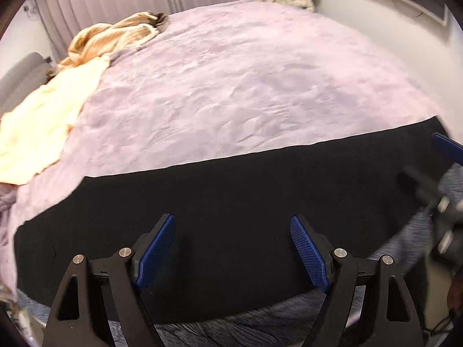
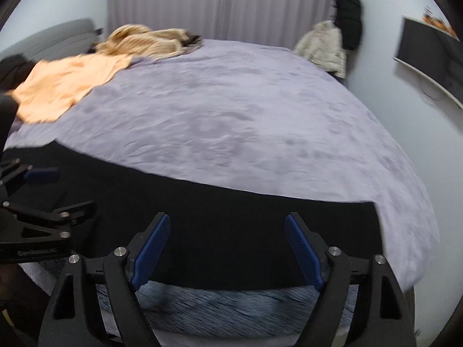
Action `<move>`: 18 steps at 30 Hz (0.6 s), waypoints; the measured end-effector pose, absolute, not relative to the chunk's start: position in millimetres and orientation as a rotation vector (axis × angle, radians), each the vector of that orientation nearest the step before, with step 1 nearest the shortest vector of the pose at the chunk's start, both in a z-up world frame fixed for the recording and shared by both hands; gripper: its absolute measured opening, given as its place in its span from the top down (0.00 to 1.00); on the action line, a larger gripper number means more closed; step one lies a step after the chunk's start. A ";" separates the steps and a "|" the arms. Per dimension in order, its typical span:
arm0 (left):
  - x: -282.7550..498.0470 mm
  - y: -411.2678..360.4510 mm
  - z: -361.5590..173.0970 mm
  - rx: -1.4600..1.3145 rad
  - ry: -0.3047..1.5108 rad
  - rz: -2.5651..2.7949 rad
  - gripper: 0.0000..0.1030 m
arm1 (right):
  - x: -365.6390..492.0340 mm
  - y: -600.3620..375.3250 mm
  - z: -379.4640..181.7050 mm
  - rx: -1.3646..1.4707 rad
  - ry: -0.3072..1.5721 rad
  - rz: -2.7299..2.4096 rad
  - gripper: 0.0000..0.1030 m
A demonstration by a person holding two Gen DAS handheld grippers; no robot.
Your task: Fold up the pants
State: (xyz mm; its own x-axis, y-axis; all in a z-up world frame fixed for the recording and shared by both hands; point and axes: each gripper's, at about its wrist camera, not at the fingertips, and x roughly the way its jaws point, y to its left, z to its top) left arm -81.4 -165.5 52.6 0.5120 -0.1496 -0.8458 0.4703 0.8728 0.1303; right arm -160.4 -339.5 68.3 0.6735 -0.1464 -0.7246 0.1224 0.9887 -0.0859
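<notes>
Black pants [image 1: 231, 190] lie flat in a long band across the near edge of the bed, also in the right wrist view [image 2: 202, 202]. My left gripper [image 1: 233, 219] hangs open over the near part of the cloth, nothing between its blue pads. My right gripper [image 2: 227, 217] is open too, over the pants' right portion, close to their right end [image 2: 373, 231]. Each gripper shows in the other's view: the right gripper [image 1: 445, 147] blurred at the far right, the left gripper [image 2: 43, 190] at the far left. Neither holds cloth.
A lilac cover [image 2: 231, 115] spreads over the bed. At its far left lie a pale orange garment [image 2: 66, 84] and a tan ribbed blanket [image 2: 144, 43]. A beige jacket [image 2: 321, 46] and black coat [image 2: 350, 17] hang at the back right. Grey-blue fabric [image 2: 217, 306] runs along the near edge.
</notes>
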 end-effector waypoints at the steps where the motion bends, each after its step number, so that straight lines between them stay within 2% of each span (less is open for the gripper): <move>1: -75.2 -160.4 46.7 0.382 0.972 -0.336 0.20 | -148.1 -323.4 58.8 -0.093 0.825 -0.144 0.18; 3: -63.0 -141.0 39.1 0.352 1.006 -0.296 0.18 | -130.8 -310.8 38.8 -0.180 0.870 -0.171 0.18; 4: -57.4 -126.5 37.6 0.322 1.022 -0.277 0.09 | -129.9 -316.5 34.2 -0.170 0.875 -0.169 0.18; 6: -50.1 -97.6 37.2 0.281 1.017 -0.218 0.03 | -138.4 -345.3 36.0 -0.083 0.871 -0.199 0.17; 8: -41.8 -70.9 33.8 0.242 1.032 -0.187 0.03 | -146.6 -377.8 33.8 -0.044 0.881 -0.312 0.11; 9: -36.8 -58.2 31.4 0.205 1.048 -0.181 0.00 | -151.2 -396.2 32.4 -0.021 0.891 -0.372 0.04; 10: -31.3 -46.4 29.1 0.163 1.066 -0.173 0.00 | -159.3 -417.6 30.4 0.014 0.905 -0.430 0.00; 13: -23.2 -40.1 30.6 0.131 1.072 -0.158 0.00 | -171.1 -446.9 32.0 0.091 0.918 -0.490 0.00; 18: -22.4 -96.9 51.8 0.169 1.026 -0.304 0.00 | -151.1 -406.2 54.3 0.081 0.871 -0.406 0.00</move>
State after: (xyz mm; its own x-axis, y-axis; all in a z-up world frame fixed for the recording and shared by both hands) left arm -22.4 -96.9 51.8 0.4808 -0.1696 -0.8603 0.3267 0.9451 -0.0038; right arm -151.1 -406.2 54.3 0.5732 -0.3130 -0.7572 0.3783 0.9209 -0.0943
